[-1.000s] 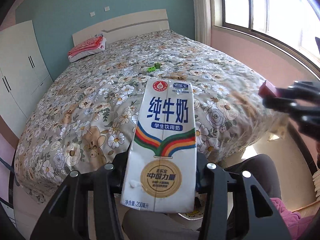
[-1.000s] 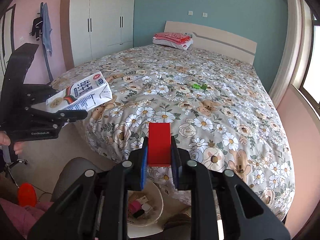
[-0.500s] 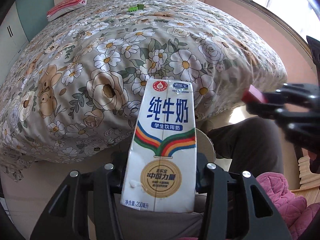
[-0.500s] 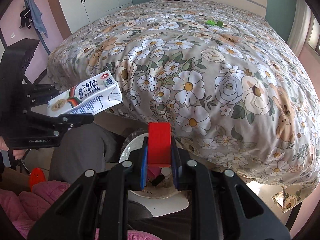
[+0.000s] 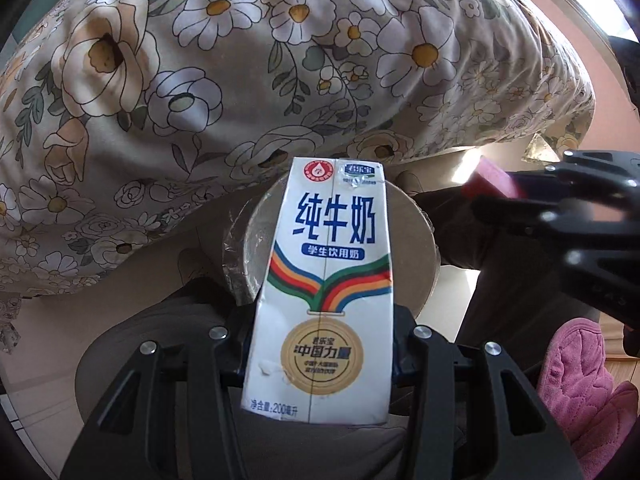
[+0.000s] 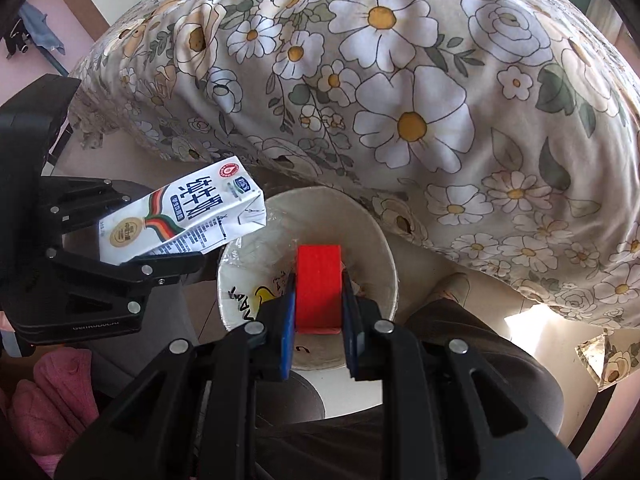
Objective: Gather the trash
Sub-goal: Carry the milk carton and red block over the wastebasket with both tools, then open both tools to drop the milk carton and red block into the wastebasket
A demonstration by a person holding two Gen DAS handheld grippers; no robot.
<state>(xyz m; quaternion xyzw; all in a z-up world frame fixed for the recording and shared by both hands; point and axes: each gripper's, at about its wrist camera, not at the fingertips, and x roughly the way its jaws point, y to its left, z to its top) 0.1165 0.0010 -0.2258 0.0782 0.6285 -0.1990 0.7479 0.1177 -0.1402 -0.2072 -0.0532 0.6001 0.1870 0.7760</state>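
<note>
Milk carton (image 5: 324, 304) gripped at its lower half in the left tool (image 5: 320, 336), jaws part-open and pressed on both sides; printed face to the camera, top edge toward 12 o'clock. In the right wrist view the same carton (image 6: 180, 220) lies tilted, top corner over the bin rim at about 10 o'clock of the bin.

Red block (image 6: 319, 286) clamped in the right tool (image 6: 319, 312), blue pads (image 6: 288, 332) tight on both flanks; block directly above the bin opening.

Bin (image 6: 384, 248): round, pale, plastic liner. Contents mostly hidden behind block and tool; only a yellow patch and some black lettering show, not readable. From the left wrist, the carton covers most of the bin (image 5: 420, 248).

Bedspread (image 6: 400, 100), floral, overhangs from 12 o'clock down to near the bin's far rim; little open room there. Dark trouser legs (image 6: 472, 344) flank the bin at 4 and 8 o'clock. Pink slipper (image 5: 580, 384) at 4 o'clock, cut off by the frame.

Both tools point steeply down.
</note>
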